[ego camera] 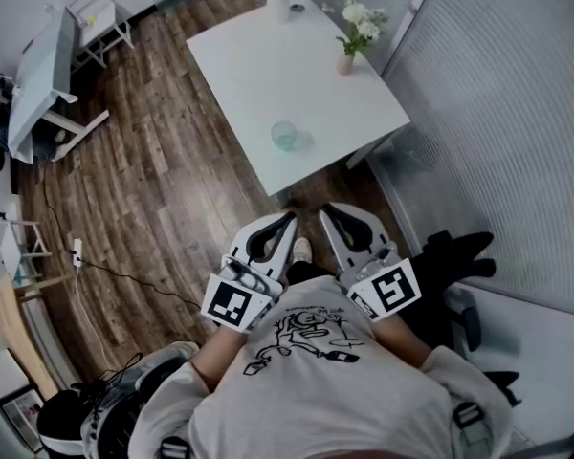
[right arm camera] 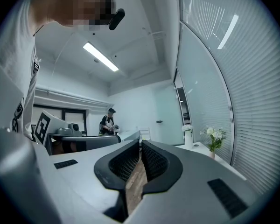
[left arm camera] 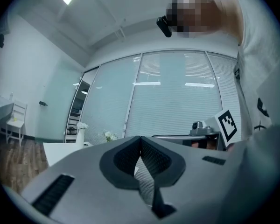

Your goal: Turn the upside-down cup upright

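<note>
1. The task looks to be at its approach stage, with nothing done to the cup (ego camera: 284,135) so far. In the head view the left gripper (ego camera: 289,217) and the right gripper (ego camera: 326,208) sit side by side in the lower middle of the frame. Both are close to the person's chest and point up the frame toward the desk (ego camera: 258,60).
2. Both pairs of jaws are closed. In each gripper view the ribbed pads meet at the tips and nothing is between them, so both grippers are empty.
3. The cup stands alone on the white desk, just above the centre of the head view. It is near the desk's lower edge and well apart from both grippers. The tall white vase (ego camera: 277,3) and the small vase of flowers (ego camera: 346,62) stand at the far end, clear of it.
4. The cup is small, round and translucent pale teal, and probably light and smooth-walled. It is too small here to tell which end is up.
5. The next move likely calls for closing the gap to the desk and opening one pair of jaws. They would then take the cup by its side wall, so that a roll of the wrist can bring the mouth upward.
</note>
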`<state>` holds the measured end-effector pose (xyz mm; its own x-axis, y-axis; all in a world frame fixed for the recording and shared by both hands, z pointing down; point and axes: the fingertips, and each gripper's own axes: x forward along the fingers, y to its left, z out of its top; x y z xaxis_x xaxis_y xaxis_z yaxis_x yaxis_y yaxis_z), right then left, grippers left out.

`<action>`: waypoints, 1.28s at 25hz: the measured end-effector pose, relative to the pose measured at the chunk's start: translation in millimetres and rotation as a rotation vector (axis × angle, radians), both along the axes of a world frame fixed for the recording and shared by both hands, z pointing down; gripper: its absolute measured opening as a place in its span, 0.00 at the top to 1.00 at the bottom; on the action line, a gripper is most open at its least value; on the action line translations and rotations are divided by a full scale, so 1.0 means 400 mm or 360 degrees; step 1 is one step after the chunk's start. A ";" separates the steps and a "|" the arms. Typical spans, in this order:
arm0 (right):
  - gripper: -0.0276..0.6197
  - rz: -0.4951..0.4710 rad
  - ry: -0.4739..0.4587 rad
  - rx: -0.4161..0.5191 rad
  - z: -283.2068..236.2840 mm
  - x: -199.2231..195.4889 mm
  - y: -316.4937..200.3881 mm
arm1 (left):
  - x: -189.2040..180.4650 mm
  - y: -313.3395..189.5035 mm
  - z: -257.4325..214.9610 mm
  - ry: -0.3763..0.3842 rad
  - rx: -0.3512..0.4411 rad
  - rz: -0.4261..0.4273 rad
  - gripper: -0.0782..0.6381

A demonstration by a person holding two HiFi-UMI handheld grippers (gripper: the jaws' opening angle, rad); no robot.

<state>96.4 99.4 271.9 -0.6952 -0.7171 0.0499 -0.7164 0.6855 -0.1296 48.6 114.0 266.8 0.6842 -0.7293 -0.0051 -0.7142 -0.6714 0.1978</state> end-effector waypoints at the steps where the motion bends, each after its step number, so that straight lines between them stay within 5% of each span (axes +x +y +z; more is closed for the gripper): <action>1: 0.90 -0.0001 -0.0001 -0.0003 0.002 0.008 -0.011 | 0.007 -0.011 0.001 -0.0003 0.0000 -0.0002 0.89; 15: 0.90 -0.0008 -0.0020 -0.0014 0.009 0.064 -0.118 | 0.054 -0.106 0.010 -0.0035 0.0000 -0.0034 0.89; 32: 0.89 0.0057 0.0136 0.0090 -0.005 0.001 -0.200 | -0.049 -0.185 0.031 -0.0038 -0.0003 0.0000 0.89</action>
